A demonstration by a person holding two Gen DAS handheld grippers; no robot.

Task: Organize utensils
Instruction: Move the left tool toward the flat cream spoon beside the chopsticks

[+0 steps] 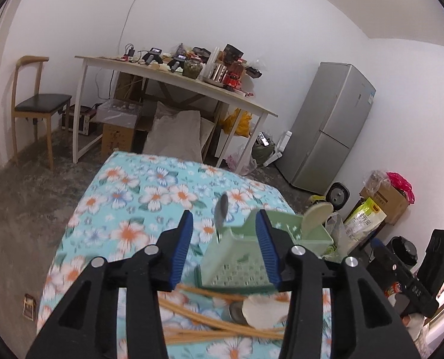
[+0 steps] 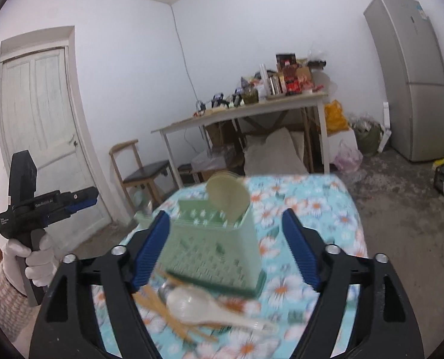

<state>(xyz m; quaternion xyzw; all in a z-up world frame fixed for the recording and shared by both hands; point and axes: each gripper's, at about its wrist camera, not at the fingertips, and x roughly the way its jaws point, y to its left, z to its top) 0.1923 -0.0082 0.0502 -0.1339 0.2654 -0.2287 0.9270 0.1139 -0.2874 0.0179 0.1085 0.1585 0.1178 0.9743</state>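
Utensils lie in a loose heap on the floral tablecloth at the near side of a pale green perforated utensil holder: wooden chopsticks splayed flat, a white plastic soup spoon across them, and a metal piece partly hidden underneath that is too blurred to name. Already in the holder, a metal spoon stands bowl-up at one corner, and a round pale green paddle sticks up from the compartment beside it. The holder stands upright on the cloth on its darker green base. From the right wrist view, the right gripper has its blue-padded jaws spread wide, one on each side of the holder, neither pad pressing on it and nothing gripped. From the left wrist view, the left gripper is parted about halfway, empty, its jaws in front of the holder's near corner and above the chopsticks. That left gripper also shows at the edge of the right view, held by a white-gloved hand. Behind the table stand a cluttered white desk, a wooden chair and a silver fridge.
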